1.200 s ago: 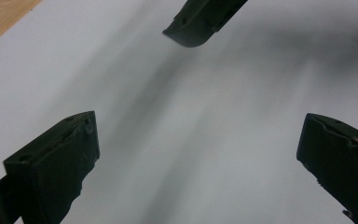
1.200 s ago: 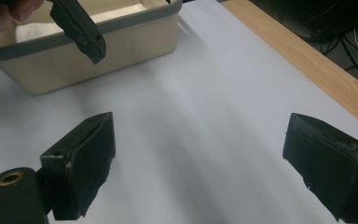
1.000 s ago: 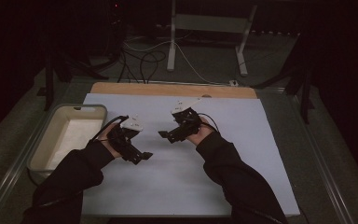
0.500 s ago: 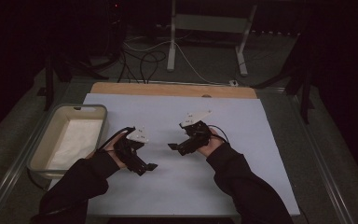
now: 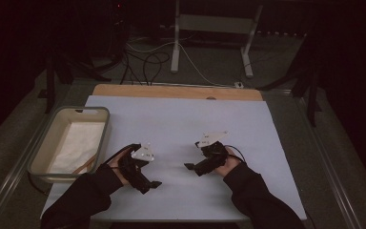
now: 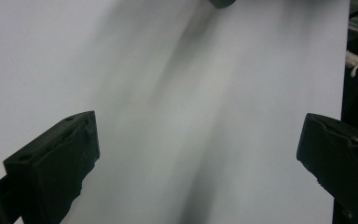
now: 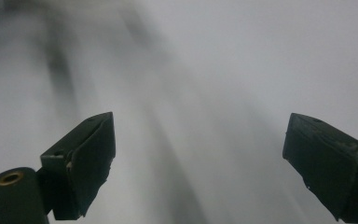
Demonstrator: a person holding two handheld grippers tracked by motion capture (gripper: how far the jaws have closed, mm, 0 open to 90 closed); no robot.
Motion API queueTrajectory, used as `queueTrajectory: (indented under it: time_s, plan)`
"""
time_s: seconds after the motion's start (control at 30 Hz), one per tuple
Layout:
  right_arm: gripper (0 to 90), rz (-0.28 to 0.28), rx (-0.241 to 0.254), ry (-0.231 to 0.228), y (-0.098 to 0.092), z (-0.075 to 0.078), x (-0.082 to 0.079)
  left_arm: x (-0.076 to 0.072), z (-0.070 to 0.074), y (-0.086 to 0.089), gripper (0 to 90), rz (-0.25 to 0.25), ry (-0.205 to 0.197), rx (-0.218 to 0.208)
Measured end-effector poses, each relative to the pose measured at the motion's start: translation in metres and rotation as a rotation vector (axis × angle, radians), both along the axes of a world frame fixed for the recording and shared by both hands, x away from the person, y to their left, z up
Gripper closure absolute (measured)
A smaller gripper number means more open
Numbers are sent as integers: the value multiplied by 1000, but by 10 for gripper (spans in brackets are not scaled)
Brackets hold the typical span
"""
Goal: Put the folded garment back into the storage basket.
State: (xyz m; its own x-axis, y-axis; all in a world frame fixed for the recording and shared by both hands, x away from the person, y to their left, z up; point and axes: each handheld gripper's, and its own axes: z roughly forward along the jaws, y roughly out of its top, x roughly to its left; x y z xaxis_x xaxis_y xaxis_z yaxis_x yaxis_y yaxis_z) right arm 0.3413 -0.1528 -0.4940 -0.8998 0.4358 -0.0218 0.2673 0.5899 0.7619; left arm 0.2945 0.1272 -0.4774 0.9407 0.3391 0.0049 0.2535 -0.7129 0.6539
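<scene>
Right gripper (image 7: pixel 200 172): two black fingers (image 7: pixel 81 163) rising from the bottom edge, one at 8 o'clock, the other at 4 o'clock, set wide apart, nothing between them. Brass-ringed hole at the lower left corner. Beyond, pale surface (image 7: pixel 242 70), blurred, with dark streaks fanning from 11 o'clock.

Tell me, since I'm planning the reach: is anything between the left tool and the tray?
Nothing visible: only bare white sheet lies between the left tool and the tray at the table's left edge.
</scene>
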Motion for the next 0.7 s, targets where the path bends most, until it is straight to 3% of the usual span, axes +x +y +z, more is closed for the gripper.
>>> queueTrajectory:
  time_s: [0.3,0.7]
  plan:
    - [95,-25,6,24,-27,-18,-15,-9,-15,12,5,20,16,5]
    - [95,-50,-41,30,-59,-32,-37,-25,-37,25,5,24,19,37]
